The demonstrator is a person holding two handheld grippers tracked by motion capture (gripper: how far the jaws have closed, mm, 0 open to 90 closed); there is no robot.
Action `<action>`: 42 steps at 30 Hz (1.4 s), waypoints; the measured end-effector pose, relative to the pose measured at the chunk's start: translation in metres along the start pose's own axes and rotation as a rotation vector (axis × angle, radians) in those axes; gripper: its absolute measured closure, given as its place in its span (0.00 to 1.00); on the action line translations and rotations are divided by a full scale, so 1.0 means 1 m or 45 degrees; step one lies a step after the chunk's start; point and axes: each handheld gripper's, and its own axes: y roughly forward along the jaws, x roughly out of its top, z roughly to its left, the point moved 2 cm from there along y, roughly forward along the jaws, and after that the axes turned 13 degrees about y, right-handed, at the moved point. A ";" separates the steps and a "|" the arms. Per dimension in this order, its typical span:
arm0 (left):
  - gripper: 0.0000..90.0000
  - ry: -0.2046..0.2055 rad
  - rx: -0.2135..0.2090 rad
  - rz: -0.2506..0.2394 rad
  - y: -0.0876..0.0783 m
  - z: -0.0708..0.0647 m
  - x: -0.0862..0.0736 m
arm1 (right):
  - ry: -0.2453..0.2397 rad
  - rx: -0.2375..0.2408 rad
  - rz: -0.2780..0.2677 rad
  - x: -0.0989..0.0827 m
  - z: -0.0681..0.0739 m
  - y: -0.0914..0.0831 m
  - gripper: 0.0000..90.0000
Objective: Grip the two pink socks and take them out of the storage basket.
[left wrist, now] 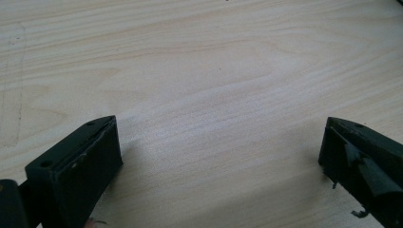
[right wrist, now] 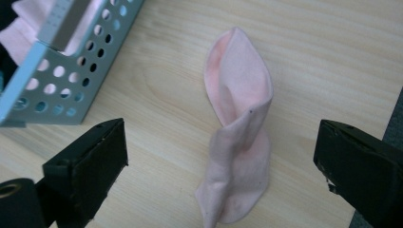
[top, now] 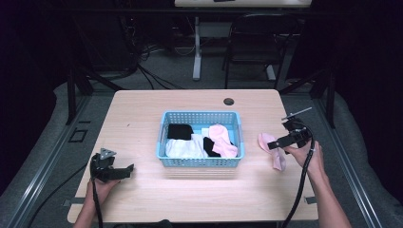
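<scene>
Work in hand: I was moving socks between the light blue perforated plastic basket (top: 200, 142) and the pale wooden worktop (top: 142, 114), one pink sock at a time, as I judged it.
Done so far: one soft pink fabric sock (right wrist: 237, 137) lay twisted on the worktop, just beside the basket's right end and apart from it.
Left to do: black, white and pink pieces (top: 223, 140) were heaped inside the basket, so I judged most of the job remained.
Right gripper (right wrist: 221, 156): I had its jaws spread wide, standing either side of the pink sock without pressing on it; the sock rested on the worktop, gripped by nothing.
Right hand (top: 306, 154): it held the tool low over the sock, at the basket's right.
Left gripper (left wrist: 221, 152): jaws spread wide over bare wood, holding and touching nothing.
Left hand (top: 102, 187): it sat near the worktop's front left, well apart from the basket.
</scene>
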 end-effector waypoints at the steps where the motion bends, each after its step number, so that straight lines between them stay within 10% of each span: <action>1: 0.00 0.000 0.000 0.000 0.000 0.000 0.000 | 0.000 0.000 0.000 0.000 0.000 0.000 0.03; 12: 0.00 0.006 -0.004 0.005 0.000 0.000 0.000 | -0.078 0.039 -0.123 0.007 0.021 -0.039 0.00; 22: 0.00 0.005 -0.003 0.003 0.000 0.000 0.000 | -0.227 0.076 -0.213 0.016 0.067 -0.070 0.00; 42: 0.00 0.005 -0.003 0.003 0.000 0.000 0.000 | -0.504 0.137 0.003 0.033 0.168 -0.013 0.04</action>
